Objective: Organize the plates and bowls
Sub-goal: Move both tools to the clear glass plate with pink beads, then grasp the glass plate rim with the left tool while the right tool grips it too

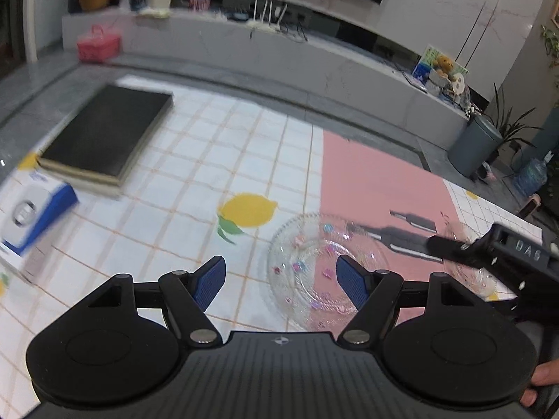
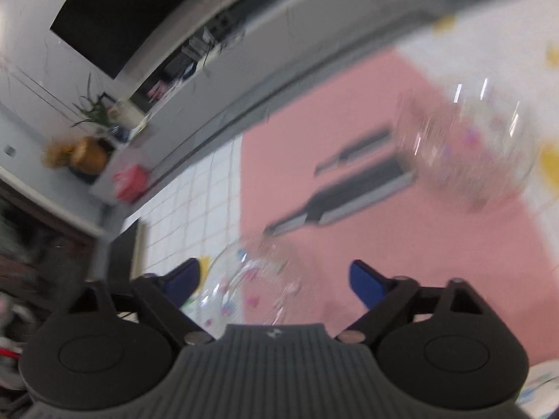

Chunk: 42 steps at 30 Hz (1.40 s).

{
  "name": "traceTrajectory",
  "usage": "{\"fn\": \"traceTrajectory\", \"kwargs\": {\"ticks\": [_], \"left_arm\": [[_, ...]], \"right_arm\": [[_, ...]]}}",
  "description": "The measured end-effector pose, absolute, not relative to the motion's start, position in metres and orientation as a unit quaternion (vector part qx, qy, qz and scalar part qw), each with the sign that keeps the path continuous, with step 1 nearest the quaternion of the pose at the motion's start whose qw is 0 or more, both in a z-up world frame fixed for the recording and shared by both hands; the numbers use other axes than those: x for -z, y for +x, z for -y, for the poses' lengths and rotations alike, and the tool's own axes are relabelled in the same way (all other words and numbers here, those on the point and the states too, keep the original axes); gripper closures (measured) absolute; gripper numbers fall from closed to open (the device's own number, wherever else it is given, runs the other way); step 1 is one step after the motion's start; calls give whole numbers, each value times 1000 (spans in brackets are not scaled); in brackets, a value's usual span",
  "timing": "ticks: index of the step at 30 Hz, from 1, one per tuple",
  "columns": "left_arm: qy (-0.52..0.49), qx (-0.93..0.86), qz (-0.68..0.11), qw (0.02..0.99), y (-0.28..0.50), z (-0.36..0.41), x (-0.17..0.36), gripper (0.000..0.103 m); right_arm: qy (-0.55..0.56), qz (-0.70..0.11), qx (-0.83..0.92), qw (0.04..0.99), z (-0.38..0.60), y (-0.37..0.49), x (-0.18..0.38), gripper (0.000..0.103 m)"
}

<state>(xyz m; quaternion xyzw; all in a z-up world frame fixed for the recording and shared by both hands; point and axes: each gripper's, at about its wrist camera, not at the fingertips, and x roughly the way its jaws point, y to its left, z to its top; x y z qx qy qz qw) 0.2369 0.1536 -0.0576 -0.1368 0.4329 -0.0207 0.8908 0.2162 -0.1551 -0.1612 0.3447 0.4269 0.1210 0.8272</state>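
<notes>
A clear glass plate (image 1: 314,265) with small coloured specks lies on the tablecloth, across the white tiles and the pink patch. My left gripper (image 1: 281,281) is open just above its near-left rim, empty. A smaller clear glass bowl (image 1: 471,272) sits to the right, partly hidden behind the right gripper's body (image 1: 517,255). In the blurred right wrist view, my right gripper (image 2: 276,279) is open and empty over the glass plate (image 2: 251,279). The glass bowl (image 2: 468,146) stands farther off to the upper right.
A black book stack (image 1: 104,136) and a blue-white box (image 1: 31,216) lie at the table's left. The tablecloth has a lemon print (image 1: 248,209) and bottle shapes (image 2: 342,195) on the pink patch. A grey TV bench (image 1: 279,52) runs beyond the table.
</notes>
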Motion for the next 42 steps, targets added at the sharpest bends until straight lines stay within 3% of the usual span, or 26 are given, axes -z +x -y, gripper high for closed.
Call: {"fn": "traceTrajectory", "kwargs": {"ticks": [12, 16, 24, 26, 31, 33, 36, 38, 42], "left_arm": [[-205, 67, -450, 866, 260, -163, 113, 27], [-212, 62, -460, 860, 267, -166, 121, 27], [-282, 99, -442, 845, 271, -173, 139, 30], [-309, 104, -433, 840, 269, -179, 142, 31], [-365, 85, -425, 824, 267, -191, 150, 52], [-377, 72, -430, 817, 266, -196, 153, 73], [-409, 55, -445, 795, 267, -205, 160, 89], [-429, 66, -452, 779, 269, -210, 166, 89], [-453, 89, -451, 764, 270, -214, 174, 88]], "right_arm": [[385, -455, -156, 788, 160, 235, 204, 20], [433, -458, -186, 754, 162, 243, 217, 29], [485, -459, -212, 714, 169, 257, 230, 31], [490, -473, -219, 699, 173, 263, 233, 35], [487, -479, -221, 696, 172, 264, 232, 35], [488, -477, -218, 698, 171, 262, 231, 36], [495, -476, -211, 695, 174, 260, 235, 45], [486, -479, -214, 699, 175, 260, 237, 55], [491, -481, -226, 690, 176, 260, 240, 55]]}}
